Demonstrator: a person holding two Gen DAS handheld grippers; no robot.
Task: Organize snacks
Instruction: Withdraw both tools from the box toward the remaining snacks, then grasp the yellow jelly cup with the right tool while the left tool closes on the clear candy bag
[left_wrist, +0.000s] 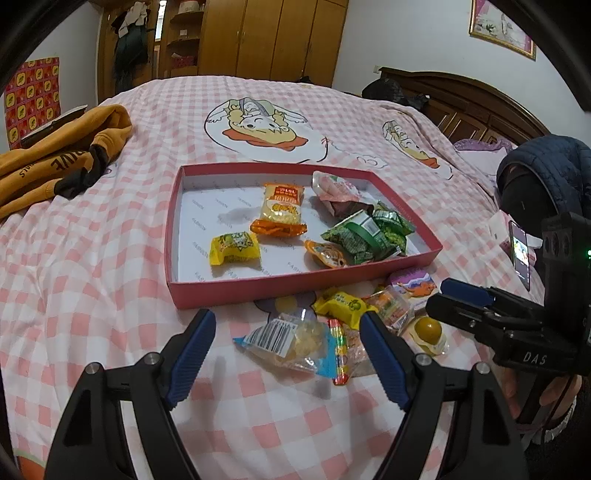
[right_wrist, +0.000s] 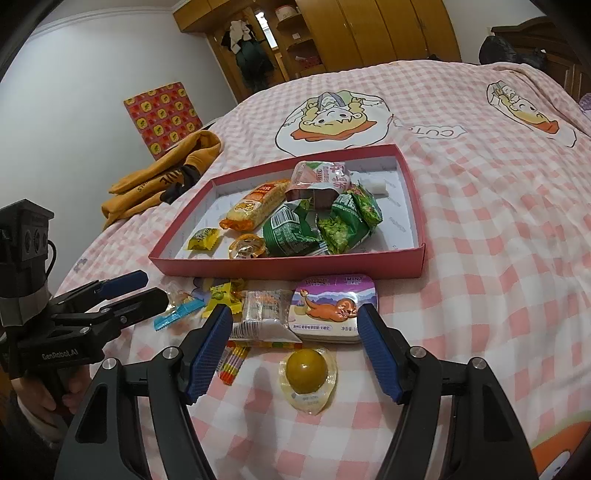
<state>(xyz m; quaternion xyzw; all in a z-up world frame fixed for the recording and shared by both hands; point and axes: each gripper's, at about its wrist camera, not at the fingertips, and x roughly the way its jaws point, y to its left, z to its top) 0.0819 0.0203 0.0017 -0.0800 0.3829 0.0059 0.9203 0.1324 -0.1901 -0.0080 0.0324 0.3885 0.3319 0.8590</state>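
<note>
Hovering over the loose pile on the checked bedspread (right_wrist: 480, 221), both tools empty: left gripper (left_wrist: 288, 354) has jaws spread wide with nothing between them, right gripper (right_wrist: 295, 350) likewise spread and unloaded. Nearest the right gripper, at 6 o'clock of the pile, sits the egg-shaped jelly cup (right_wrist: 308, 376); just beyond it the purple mint tin (right_wrist: 328, 310) and a clear wrapped snack (right_wrist: 264, 314) touching its left edge. Under the left gripper lies the clear barcode packet (left_wrist: 284, 341), with a striped candy strip (left_wrist: 340, 350) beside it and a yellow candy (left_wrist: 341, 301) at 12 o'clock. Farther out, the red box (left_wrist: 236, 290) already holds a noodle pack (left_wrist: 280, 212), a yellow sweet (left_wrist: 234, 247), green packets (left_wrist: 364, 234) and a pink pouch (left_wrist: 334, 186). Judgement: mid-task, between picks; roughly half the snacks are still outside. Next move probably calls for lowering one gripper astride a single item and closing, without dragging neighbours. Hard to read: overlapping wrappers under the left fingertips, most labels, and whatever lies beneath the green packets. An orange hoodie (left_wrist: 55, 155) lies at 10 o'clock, irrelevant.
</note>
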